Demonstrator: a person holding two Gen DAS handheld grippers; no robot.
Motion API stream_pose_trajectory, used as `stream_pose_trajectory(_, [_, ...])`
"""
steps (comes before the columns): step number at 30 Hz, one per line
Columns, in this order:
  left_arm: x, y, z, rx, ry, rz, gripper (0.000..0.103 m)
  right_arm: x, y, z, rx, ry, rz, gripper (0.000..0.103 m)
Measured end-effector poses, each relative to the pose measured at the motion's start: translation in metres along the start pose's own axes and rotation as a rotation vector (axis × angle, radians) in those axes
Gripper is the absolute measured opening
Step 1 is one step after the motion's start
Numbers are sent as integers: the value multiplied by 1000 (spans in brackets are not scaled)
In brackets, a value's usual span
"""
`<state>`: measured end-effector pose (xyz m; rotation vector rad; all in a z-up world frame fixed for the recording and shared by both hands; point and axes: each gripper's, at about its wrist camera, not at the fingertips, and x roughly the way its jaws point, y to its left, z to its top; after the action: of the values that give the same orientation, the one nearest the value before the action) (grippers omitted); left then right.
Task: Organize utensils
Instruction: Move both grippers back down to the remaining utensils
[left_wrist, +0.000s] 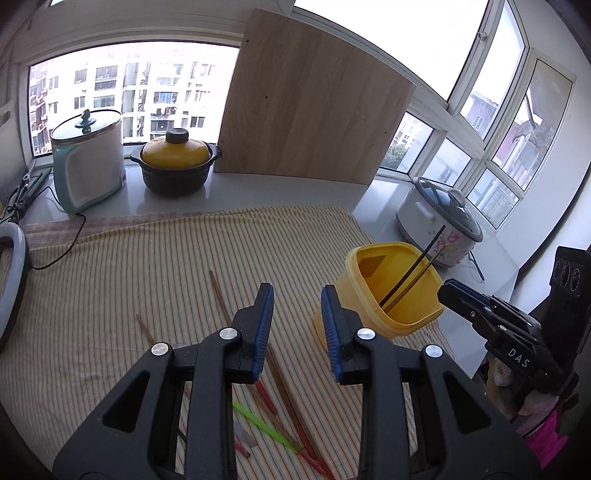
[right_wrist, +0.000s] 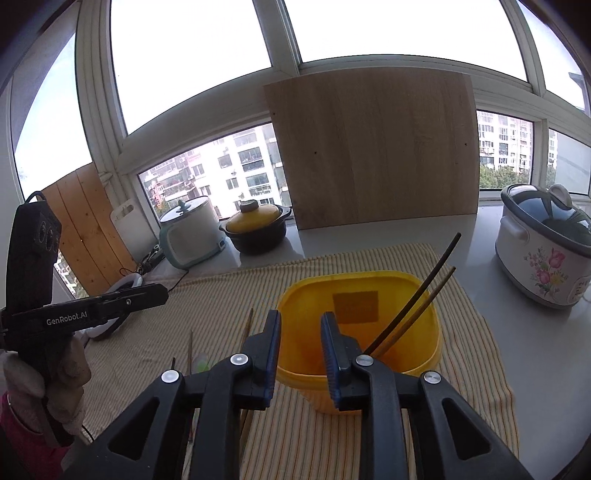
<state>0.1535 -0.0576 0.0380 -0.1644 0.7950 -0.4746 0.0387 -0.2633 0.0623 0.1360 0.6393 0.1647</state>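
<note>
A striped cloth (left_wrist: 147, 266) covers a counter under big windows, with pots and a leaning wooden board (left_wrist: 314, 103) at the back. Far off to the left of the left gripper (left_wrist: 297, 325) stand a white cooker (left_wrist: 88, 158) and a pot with a yellow lid (left_wrist: 175, 162). The left gripper has its jaws apart with nothing between them. Right under it and a bit to its left lie the loose chopsticks (left_wrist: 221, 299) on the cloth, brown ones, red ones and a green one (left_wrist: 266, 424), some crossing each other. Because they cross, picking one could drag or flick another off the cloth. They are thin and flat on soft cloth, so the pads might slide over one or pinch the cloth too. Just to the right of the left gripper sits the yellow tub (left_wrist: 391, 288), with two dark chopsticks (left_wrist: 410, 277) leaning in it. The tub looks light, and the sticks lean over one edge, so a bump could tip it. The right gripper (right_wrist: 299, 343) hangs just in front of the tub, jaws also apart and empty. The two grippers are near each other, so they could knock together. Far to the right sits a flowered cooker (right_wrist: 543, 254).
</note>
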Motion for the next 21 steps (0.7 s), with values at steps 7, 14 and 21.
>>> stream_pose_trajectory(7, [-18, 58, -32, -65, 25, 118, 29, 24, 40, -16, -66, 93, 98, 39])
stream_pose_trajectory(14, [-12, 100, -71, -122, 126, 175, 29, 64, 75, -38, -134, 244, 179, 40])
stream_pose_trajectory(21, [11, 120, -97, -183, 226, 152, 29, 105, 87, -59, -102, 415, 274, 40])
